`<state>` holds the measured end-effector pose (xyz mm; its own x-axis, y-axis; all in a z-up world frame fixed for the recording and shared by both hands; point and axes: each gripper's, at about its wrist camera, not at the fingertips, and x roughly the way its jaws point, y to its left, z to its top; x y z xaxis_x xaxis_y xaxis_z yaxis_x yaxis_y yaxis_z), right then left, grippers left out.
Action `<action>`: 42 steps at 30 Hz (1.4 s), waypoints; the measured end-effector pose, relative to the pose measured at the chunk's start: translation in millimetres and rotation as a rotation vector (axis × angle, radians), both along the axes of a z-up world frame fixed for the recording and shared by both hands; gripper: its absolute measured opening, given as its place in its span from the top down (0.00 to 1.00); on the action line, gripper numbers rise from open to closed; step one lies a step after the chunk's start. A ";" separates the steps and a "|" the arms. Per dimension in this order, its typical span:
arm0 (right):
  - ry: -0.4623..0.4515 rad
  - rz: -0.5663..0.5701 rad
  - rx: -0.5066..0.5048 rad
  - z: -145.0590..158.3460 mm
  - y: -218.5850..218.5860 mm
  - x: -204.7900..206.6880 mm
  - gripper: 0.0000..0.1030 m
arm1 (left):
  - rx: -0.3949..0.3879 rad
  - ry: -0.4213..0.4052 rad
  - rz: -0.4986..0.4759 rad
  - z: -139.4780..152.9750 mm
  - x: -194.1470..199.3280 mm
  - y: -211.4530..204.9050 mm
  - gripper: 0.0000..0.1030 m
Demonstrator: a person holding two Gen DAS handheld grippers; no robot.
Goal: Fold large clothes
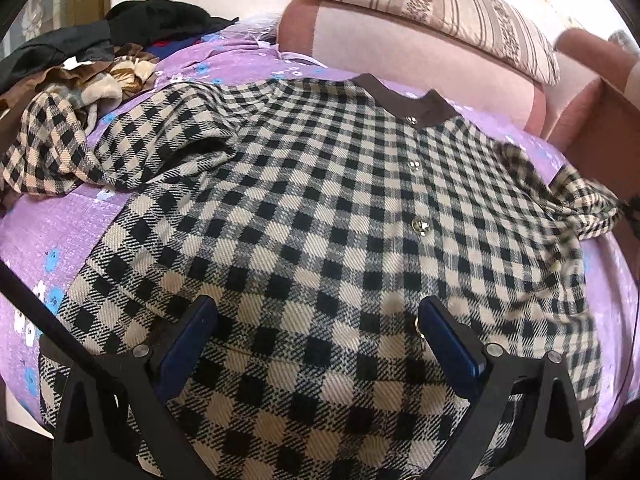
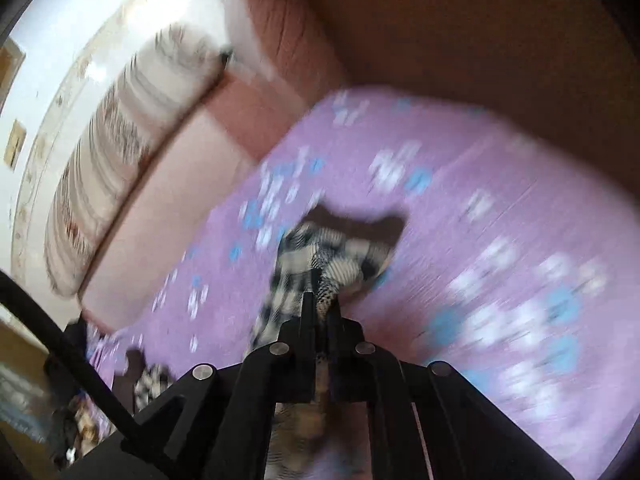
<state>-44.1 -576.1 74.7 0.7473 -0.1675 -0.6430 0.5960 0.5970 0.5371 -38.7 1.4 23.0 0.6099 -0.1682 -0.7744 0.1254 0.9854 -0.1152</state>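
Note:
A black-and-cream checked jacket (image 1: 320,208) with a brown collar and metal snap buttons lies spread face up on the purple flowered bed sheet (image 1: 44,236). My left gripper (image 1: 316,312) is open, its blue-padded fingers hovering over the jacket's lower front, holding nothing. My right gripper (image 2: 322,304) is shut on the jacket's sleeve (image 2: 320,256), whose brown cuff hangs beyond the fingertips above the sheet (image 2: 500,208); that view is blurred by motion. In the left wrist view the same sleeve (image 1: 576,196) is lifted at the jacket's right side.
A heap of dark and brown clothes (image 1: 92,52) lies at the bed's far left. A pink headboard cushion (image 1: 400,56) and a striped pillow (image 1: 440,8) stand behind the jacket. The pillow (image 2: 120,168) also shows in the right wrist view.

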 end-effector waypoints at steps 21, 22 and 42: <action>0.044 -0.071 -0.172 29.9 41.9 -31.9 0.96 | -0.086 -0.053 0.044 22.4 -11.9 33.5 0.03; 0.036 -0.035 -0.178 33.0 55.2 -23.6 0.96 | -0.091 -0.055 0.051 23.1 -12.2 35.7 0.03; 0.096 0.863 -0.212 -30.2 459.8 162.0 0.96 | -0.240 -0.077 0.215 38.5 -7.5 107.5 0.03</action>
<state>117.9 -116.3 44.5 0.6128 0.3060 -0.7286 -0.0701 0.9394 0.3356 -46.2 108.8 61.5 0.7063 -0.2013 -0.6787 -0.0651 0.9362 -0.3454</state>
